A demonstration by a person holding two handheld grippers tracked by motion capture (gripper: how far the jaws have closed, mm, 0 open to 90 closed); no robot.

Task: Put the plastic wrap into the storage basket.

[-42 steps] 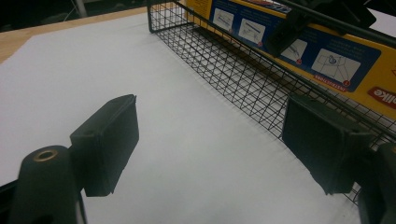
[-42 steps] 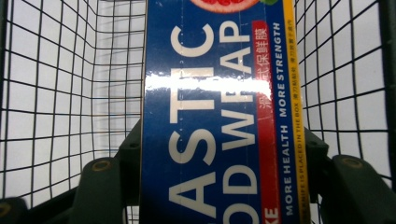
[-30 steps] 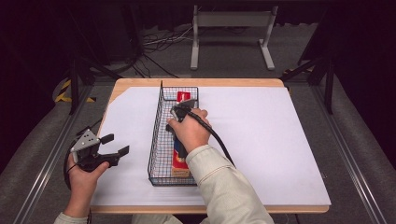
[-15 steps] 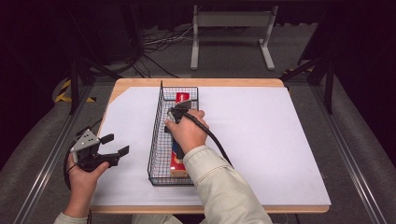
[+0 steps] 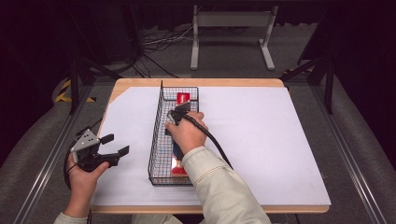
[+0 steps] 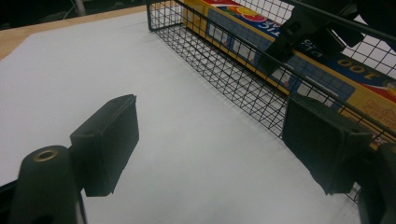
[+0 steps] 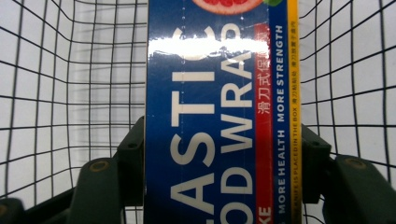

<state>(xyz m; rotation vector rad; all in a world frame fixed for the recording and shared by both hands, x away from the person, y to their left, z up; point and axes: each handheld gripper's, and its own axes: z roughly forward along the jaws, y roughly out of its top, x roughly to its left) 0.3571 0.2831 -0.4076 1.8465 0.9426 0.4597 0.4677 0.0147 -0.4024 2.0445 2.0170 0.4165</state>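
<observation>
— Where is the plastic wrap box [image 7: 219, 121]?
— Lying lengthwise in the wire basket [image 5: 159, 135], centre of the high view, on the white sheet [image 5: 261, 140].
— And the right gripper [image 7: 219, 163]?
— Its jaws press the box's two long sides.
— The left gripper [image 5: 116, 151]?
— Lower left, jaws spread wide over bare sheet, beside the basket.

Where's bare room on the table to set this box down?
The white sheet right of the wire basket is bare to its edge. Left of the basket is a narrower strip, bordered by the left hand-held gripper. The plastic wrap box crowds the basket.
</observation>
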